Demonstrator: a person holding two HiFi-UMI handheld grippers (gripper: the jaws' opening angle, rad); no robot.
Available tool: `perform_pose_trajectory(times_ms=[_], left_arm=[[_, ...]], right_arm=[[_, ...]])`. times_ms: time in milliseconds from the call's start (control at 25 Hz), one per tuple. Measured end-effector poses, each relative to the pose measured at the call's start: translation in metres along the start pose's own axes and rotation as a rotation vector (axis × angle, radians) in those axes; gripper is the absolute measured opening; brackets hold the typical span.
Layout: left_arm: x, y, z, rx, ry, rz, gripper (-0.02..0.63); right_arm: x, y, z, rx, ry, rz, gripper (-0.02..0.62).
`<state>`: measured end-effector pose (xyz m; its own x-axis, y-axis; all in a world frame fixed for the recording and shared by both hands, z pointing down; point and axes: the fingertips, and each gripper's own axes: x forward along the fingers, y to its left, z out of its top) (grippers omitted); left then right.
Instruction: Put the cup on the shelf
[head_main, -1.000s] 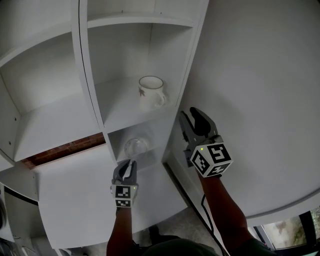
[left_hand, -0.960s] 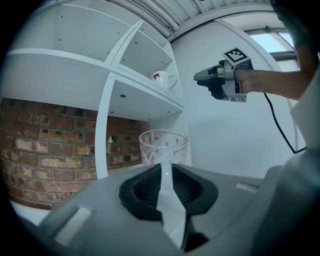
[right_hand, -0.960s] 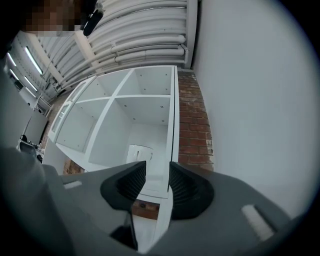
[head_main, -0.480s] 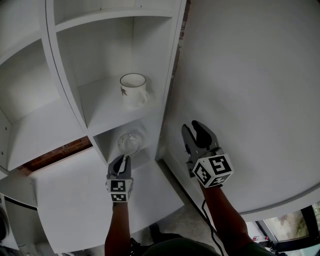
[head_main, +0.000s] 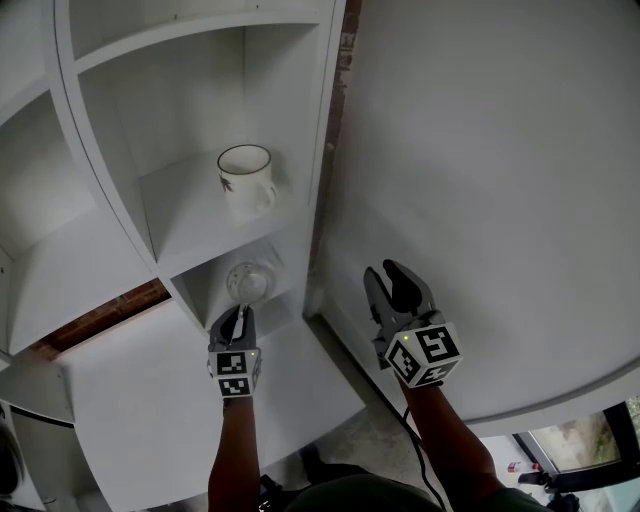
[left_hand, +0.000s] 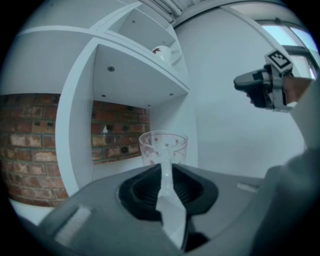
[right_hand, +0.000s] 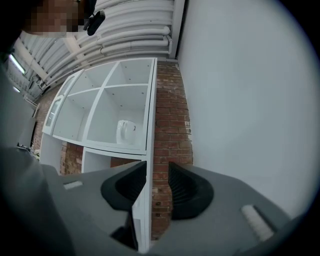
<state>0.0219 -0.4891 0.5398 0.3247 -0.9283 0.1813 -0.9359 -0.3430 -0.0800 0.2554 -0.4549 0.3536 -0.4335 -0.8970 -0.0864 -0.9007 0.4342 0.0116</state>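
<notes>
A clear cup (head_main: 247, 282) with pink dots (left_hand: 163, 145) stands upright inside the lower compartment of the white shelf unit (head_main: 185, 215). My left gripper (head_main: 238, 312) points level at it. The jaws (left_hand: 166, 172) are nearly together on a thin clear part on the cup's near side; the cup's base is hidden behind them. My right gripper (head_main: 385, 272) hangs open and empty to the right of the shelf unit, in front of the white wall. It also shows in the left gripper view (left_hand: 252, 87). Between the right gripper's jaws (right_hand: 157, 175) only the shelf's edge and brick show.
A white mug (head_main: 245, 178) (right_hand: 125, 131) sits in the compartment above the cup, seen from below in the left gripper view (left_hand: 162, 51). Brick wall (right_hand: 170, 125) lies behind the open-backed shelves. A plain white wall (head_main: 480, 180) fills the right side.
The right gripper has dropped lower, away from the mug's compartment. The left gripper has shifted slightly down with the cup. The head view has swung, so the shelf sits further left.
</notes>
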Motion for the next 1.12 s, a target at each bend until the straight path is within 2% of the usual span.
perform_pose_trajectory(times_ms=[400,560,800,960,1120], left_arm=[[0.016,0.011,0.001,-0.003,0.02,0.032,0.059],[0.026,0.01,0.01,0.012,0.002,0.025,0.06],[0.037,0.014,0.008,0.048,0.029,0.012,0.066],[0.029,0.008,0.021,0.08,-0.025,-0.011,0.118],[0.014,0.006,0.032,0.102,-0.039,-0.015,0.16]], right_arm=[[-0.007,-0.002,-0.025,0.022,0.047,-0.016,0.14],[-0.008,-0.003,-0.034,0.029,0.062,-0.024,0.137],[-0.011,-0.001,-0.047,0.045,0.083,-0.032,0.137],[-0.012,0.007,-0.05,0.053,0.09,-0.027,0.135],[-0.014,0.02,-0.052,0.058,0.092,-0.014,0.135]])
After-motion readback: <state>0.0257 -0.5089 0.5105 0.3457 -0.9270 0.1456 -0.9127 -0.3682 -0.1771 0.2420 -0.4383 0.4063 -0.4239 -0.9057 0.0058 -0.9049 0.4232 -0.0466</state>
